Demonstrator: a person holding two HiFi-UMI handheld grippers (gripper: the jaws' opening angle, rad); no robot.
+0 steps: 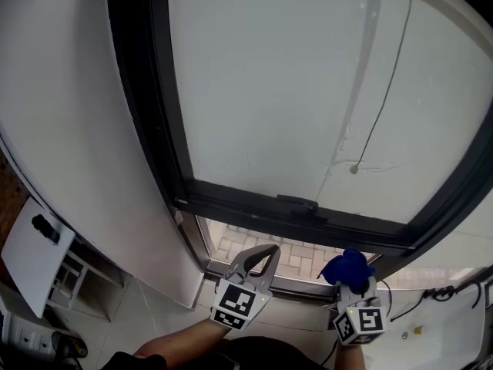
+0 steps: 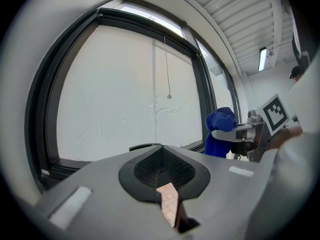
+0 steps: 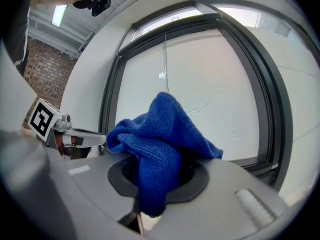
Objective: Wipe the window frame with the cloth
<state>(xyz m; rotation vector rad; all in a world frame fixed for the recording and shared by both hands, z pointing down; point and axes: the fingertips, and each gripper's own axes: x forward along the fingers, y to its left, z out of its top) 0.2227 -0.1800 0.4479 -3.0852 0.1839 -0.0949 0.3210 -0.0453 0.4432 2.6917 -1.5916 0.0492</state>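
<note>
At the far left, a white wall (image 1: 62,114) is running alongside the dark window frame (image 1: 150,91), whose horizontal bar is crossing under a frosted pane (image 1: 293,75). A thin cord (image 1: 385,91) is hanging in front of that pane. You are holding the left gripper (image 1: 260,259) low, just below the bar; its jaws are sitting closed tip to tip with nothing between them, and brick paving (image 1: 231,241) is showing through the lower glass behind it. To its right, you are holding the right gripper (image 1: 354,287) at about the same height, and its jaws are clamping a bunched blue cloth (image 1: 347,268) that is spilling over both pads. The cloth is sitting close under the frame's bar near the right-hand upright; whether it is touching the frame cannot be told.
</note>
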